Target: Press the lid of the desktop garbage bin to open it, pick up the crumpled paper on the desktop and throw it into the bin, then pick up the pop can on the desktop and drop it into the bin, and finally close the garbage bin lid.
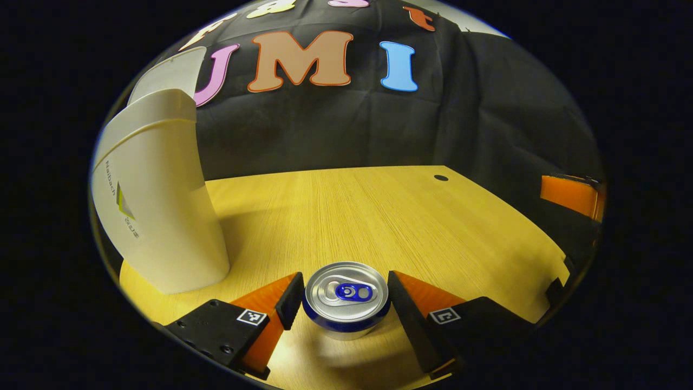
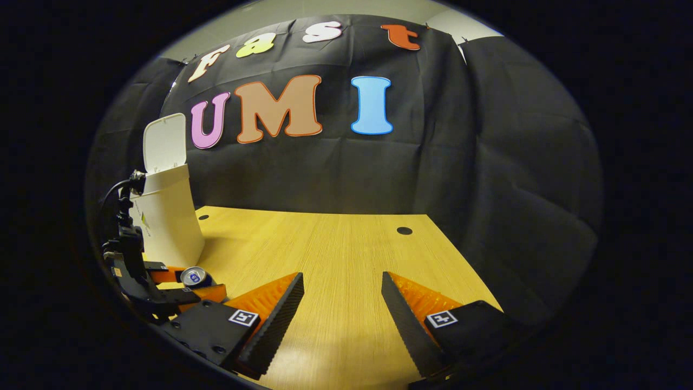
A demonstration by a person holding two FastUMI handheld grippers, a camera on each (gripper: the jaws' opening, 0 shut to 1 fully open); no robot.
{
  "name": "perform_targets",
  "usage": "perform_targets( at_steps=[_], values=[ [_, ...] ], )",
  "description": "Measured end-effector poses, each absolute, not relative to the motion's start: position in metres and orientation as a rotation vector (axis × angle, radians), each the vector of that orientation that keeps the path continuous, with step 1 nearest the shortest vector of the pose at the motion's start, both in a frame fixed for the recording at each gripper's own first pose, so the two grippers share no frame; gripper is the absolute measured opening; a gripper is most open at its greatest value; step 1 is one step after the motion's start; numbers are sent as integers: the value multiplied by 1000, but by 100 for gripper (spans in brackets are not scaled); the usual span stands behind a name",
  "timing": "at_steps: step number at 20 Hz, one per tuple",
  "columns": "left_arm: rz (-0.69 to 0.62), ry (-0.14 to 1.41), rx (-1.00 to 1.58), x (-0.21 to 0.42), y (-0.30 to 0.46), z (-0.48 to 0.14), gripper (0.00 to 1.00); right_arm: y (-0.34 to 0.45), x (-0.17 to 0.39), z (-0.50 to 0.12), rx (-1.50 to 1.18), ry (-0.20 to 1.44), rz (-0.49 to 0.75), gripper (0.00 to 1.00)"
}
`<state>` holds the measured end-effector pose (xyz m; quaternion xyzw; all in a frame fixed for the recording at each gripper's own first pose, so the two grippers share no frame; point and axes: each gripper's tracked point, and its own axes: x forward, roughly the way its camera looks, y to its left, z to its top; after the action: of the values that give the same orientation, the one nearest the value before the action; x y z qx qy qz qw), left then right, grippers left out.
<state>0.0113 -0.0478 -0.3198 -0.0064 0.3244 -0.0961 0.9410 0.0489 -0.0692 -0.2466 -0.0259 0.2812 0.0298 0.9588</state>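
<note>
A silver pop can with a blue tab stands upright on the wooden desktop, between the fingers of my left gripper. That gripper is open, one finger on each side of the can with a thin gap on the left. The white garbage bin stands just left of it, its lid tipped up and open. In the right gripper view the bin, the can and the left gripper sit at far left. My right gripper is open over bare desktop, holding nothing.
The desktop has small dark holes near its back edge. The black cloth wall rises right behind the desk. An orange part shows at the right edge of the left gripper view.
</note>
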Motion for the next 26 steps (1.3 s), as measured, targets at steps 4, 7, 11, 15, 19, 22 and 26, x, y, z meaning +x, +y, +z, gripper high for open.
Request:
perform_targets(
  at_steps=[4,7,11,15,19,22,26],
  values=[
    [-185,614,-25,19,-48,-295,78,-65,48,-240,-56,560,68,96],
    [-190,530,-25,35,-42,-250,78,-58,49,-230,-53,538,77,96],
    [-191,380,-38,56,-35,-173,77,-44,52,-215,-51,503,102,96],
    [-162,239,-22,76,-9,-97,77,-26,56,-197,-53,466,133,96],
    [-92,134,9,98,34,-41,76,-16,57,-190,-54,449,154,96],
    [-28,93,49,113,73,-20,76,-13,57,-188,-47,446,156,96],
    [70,75,64,134,130,-10,76,-12,53,-187,-49,450,147,96]
  ],
)
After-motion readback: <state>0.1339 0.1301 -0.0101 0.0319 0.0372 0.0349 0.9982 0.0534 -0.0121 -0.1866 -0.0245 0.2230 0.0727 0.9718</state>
